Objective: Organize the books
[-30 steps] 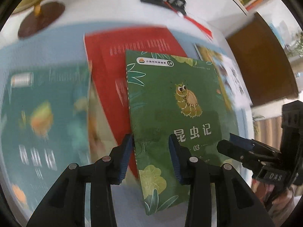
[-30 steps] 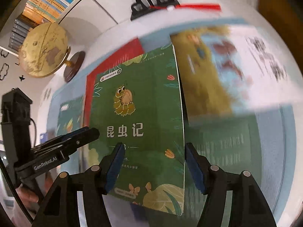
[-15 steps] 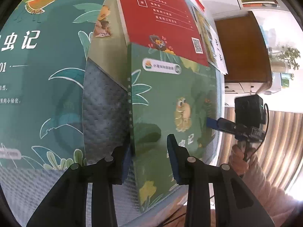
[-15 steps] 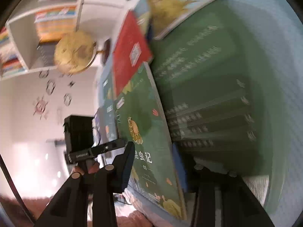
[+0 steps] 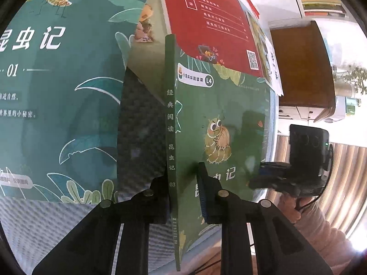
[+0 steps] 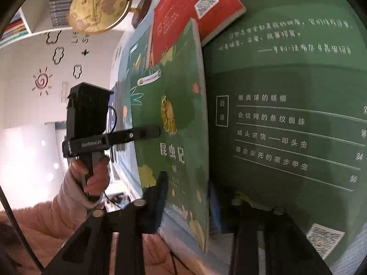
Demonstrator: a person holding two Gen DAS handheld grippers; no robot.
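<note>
The left gripper (image 5: 182, 197) is nearly closed on the spine edge of the green book (image 5: 220, 126), volume 03, one finger on each side of the cover at 6 o'clock in the left wrist view. The right gripper (image 6: 188, 204) straddles the book's opposite edge with its fingers narrowed around it; its far finger is hidden behind the cover, so it appears to grip, though contact is not certain. The book is lifted on edge between the two grippers.

Five books show in all: the green book, a teal book (image 5: 57, 80) at 9 o'clock, a red book (image 5: 211, 18) at 12 o'clock, a dark green back cover (image 6: 286, 114) at 3 o'clock in the right wrist view, and a yellow-illustrated book (image 5: 266, 52), mostly cut off. One globe (image 6: 98, 6) stands at 11 o'clock.
</note>
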